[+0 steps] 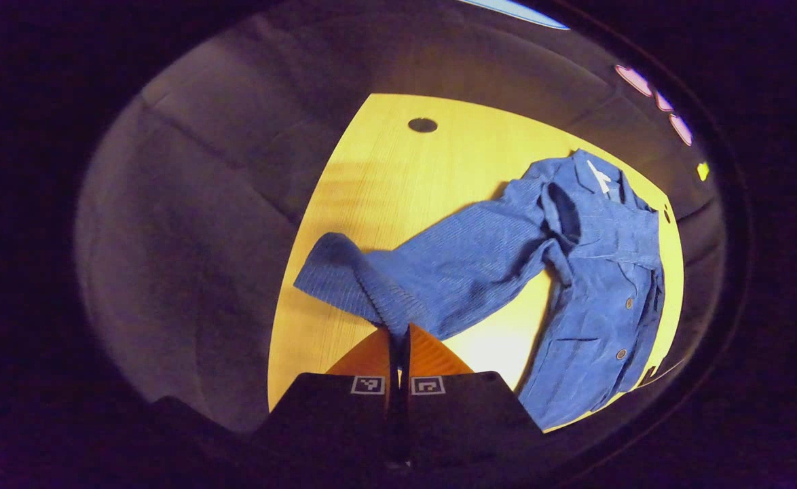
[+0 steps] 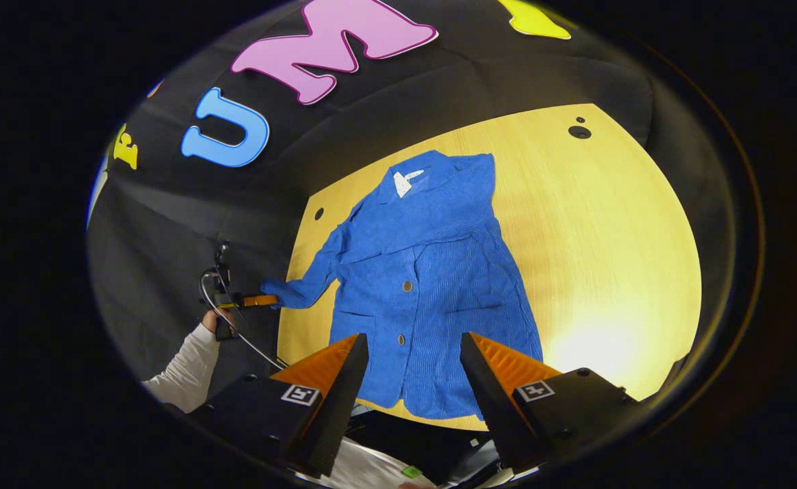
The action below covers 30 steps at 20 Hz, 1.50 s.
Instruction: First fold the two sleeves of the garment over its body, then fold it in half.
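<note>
The wooden table [image 2: 616, 224] carries the blue jacket [image 2: 425, 285], which lies front up, collar toward the far edge and hem at the near edge. One sleeve [image 1: 453, 272] stretches out toward the table's side edge. The left gripper [image 1: 398, 339] is pinched closed on that sleeve's cuff [image 1: 351, 278]. The right gripper [image 2: 412, 360] hangs wide apart above the hem, holding nothing.

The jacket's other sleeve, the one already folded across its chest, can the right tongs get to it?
Probably yes. The right tongs hang open above the jacket's hem, and nothing lies between them and the folded sleeve. The left tongs are off to the side, shut on the other sleeve's cuff.
</note>
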Available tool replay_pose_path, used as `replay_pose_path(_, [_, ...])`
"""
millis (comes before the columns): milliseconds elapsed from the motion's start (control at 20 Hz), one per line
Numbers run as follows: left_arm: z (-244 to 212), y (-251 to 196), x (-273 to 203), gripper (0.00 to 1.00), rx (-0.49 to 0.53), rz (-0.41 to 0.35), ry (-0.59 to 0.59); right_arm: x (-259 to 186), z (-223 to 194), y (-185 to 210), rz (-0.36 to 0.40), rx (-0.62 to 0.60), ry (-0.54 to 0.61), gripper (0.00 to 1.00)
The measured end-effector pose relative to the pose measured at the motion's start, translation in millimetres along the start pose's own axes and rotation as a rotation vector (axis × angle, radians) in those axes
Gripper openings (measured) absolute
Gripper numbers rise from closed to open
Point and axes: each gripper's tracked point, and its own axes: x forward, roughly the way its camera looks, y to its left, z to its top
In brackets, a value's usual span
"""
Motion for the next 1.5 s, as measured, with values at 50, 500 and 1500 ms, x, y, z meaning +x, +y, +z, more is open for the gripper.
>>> replay_pose_path(50, [17.3,-10.3,-12.3,0.0,0.033,-0.001,-0.045,0.4,-0.3,-3.1,0.002,-0.005,0.006,0.89])
replay_pose_path(500, [117.3,-209.9,-84.6,0.0,0.263,-0.189,-0.264,-20.3,5.1,-49.5,-0.006,-0.029,0.0,0.89])
replay_pose_path(1500, [87.8,-493.4,88.2,0.04,0.553,-0.16,0.11,-46.9,-37.8,-163.2,-0.056,0.129,-0.01,0.89])
